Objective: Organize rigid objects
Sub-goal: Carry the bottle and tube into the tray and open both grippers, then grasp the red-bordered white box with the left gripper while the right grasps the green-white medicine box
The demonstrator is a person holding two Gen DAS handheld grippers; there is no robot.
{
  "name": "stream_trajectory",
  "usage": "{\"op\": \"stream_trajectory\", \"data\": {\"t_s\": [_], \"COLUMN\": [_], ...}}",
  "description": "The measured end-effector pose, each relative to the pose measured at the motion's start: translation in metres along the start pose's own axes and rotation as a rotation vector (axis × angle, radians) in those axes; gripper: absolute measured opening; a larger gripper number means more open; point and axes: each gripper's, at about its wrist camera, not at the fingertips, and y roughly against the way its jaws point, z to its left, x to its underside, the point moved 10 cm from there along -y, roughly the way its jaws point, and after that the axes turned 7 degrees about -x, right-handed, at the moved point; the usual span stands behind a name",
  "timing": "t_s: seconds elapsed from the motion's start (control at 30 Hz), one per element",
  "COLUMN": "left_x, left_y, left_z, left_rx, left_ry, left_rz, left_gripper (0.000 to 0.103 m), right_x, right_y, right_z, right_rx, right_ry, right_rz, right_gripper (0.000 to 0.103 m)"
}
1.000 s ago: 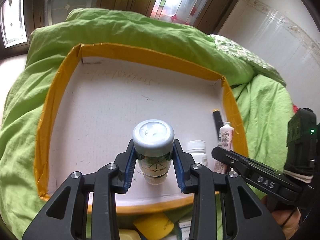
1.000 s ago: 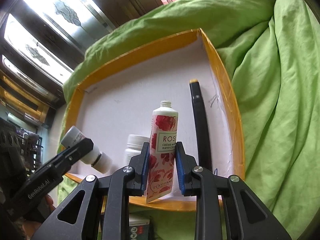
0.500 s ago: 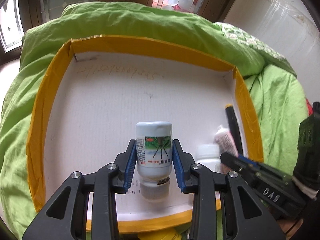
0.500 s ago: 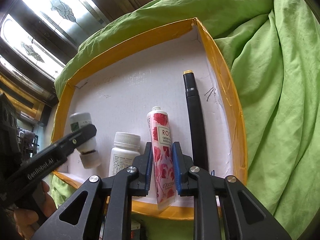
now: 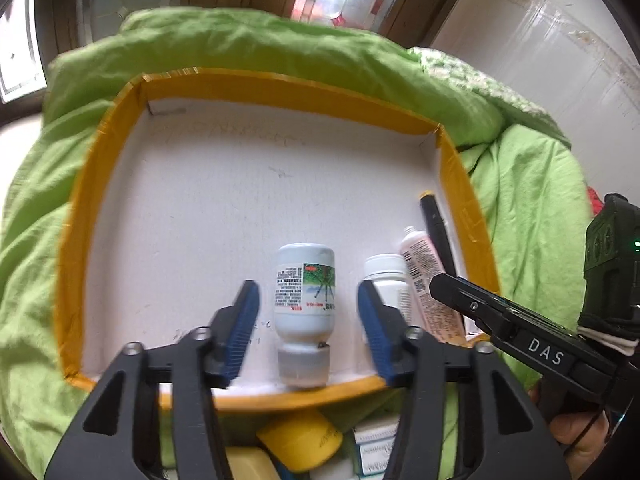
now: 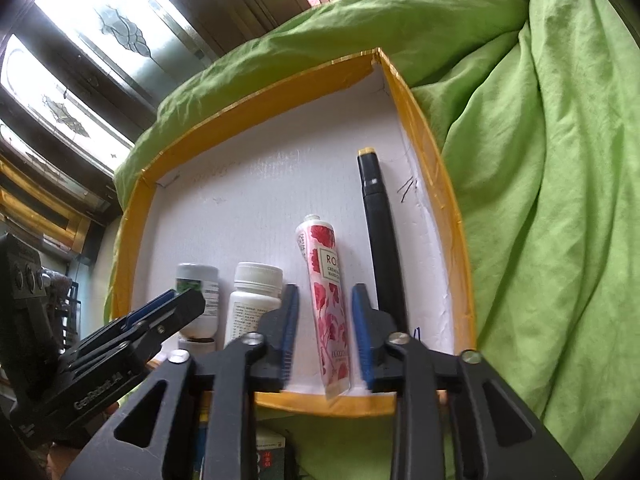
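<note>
A white tray with a yellow rim (image 5: 100,184) (image 6: 432,140) lies on a green blanket. A small bottle with a green label (image 5: 305,304) (image 6: 198,300) lies in it, cap toward me. My left gripper (image 5: 306,328) is open around the bottle, jaws apart from it. A rose-print hand cream tube (image 6: 328,296) (image 5: 424,280) lies in the tray. My right gripper (image 6: 325,334) is open around the tube, not touching. A white pill bottle (image 6: 254,304) (image 5: 388,280) lies between them, and a black pen (image 6: 380,240) (image 5: 436,232) lies right of the tube.
The green blanket (image 6: 540,200) surrounds the tray. A yellow container (image 5: 300,440) and small boxes (image 5: 374,444) sit below the tray's near rim. A window (image 6: 100,28) and white wall (image 5: 540,40) stand behind.
Both grippers have opened. The left has let go of the green-label bottle, now lying in the tray. The right has let go of the rose tube, now lying flat beside the pen.
</note>
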Motion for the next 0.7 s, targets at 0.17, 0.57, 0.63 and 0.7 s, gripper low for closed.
{"op": "stream_trajectory", "data": {"t_s": [0.17, 0.57, 0.63, 0.7], "left_x": [0.014, 0.117, 0.12, 0.117], "left_y": [0.042, 0.078, 0.081, 0.085], "left_z": [0.006, 0.07, 0.075, 0.077], "left_rx": [-0.011, -0.077, -0.102, -0.108], "left_ry": [0.011, 0.223, 0.227, 0.228], "left_rz": [-0.078, -0.081, -0.086, -0.111], "left_gripper": [0.059, 0.073, 0.073, 0.073], "right_x": [0.001, 0.023, 0.034, 0.046], "right_y": [0.017, 0.047, 0.05, 0.05], "right_z": [0.005, 0.029, 0.03, 0.029], "right_rx": [-0.01, -0.053, -0.058, -0.058], "right_ry": [0.013, 0.05, 0.058, 0.063], "right_rz": [-0.021, -0.024, -0.007, 0.015], "right_gripper": [0.031, 0.057, 0.058, 0.059]}}
